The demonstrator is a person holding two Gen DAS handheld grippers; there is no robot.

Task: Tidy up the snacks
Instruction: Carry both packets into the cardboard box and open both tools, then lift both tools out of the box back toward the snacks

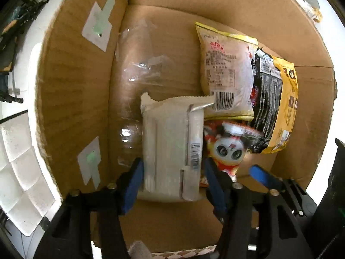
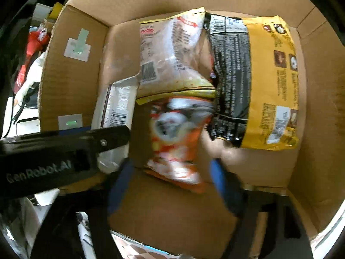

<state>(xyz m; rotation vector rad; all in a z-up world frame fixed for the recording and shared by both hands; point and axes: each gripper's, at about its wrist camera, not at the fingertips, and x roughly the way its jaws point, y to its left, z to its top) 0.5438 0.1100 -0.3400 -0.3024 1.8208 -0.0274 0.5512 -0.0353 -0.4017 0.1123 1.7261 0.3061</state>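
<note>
Cardboard box [image 1: 73,99] floor holds all snacks. L gripper [image 1: 172,172] fingers flank white packet [image 1: 170,149], long axis along fingers, pads look barely touching. R gripper [image 2: 170,172] spread wide around blurred orange panda bag [image 2: 179,142], pads clear of it

The large brown corrugated-cardboard box [image 1: 73,99] at the frame's left looks matt and fibrous, with glossy clear tape [image 1: 138,64] on its floor. The white plastic-film snack pack [image 1: 170,151] at centre is smooth and faintly shiny. The yellow-and-black crinkled foil bag [image 2: 254,82] at right gleams.
</note>
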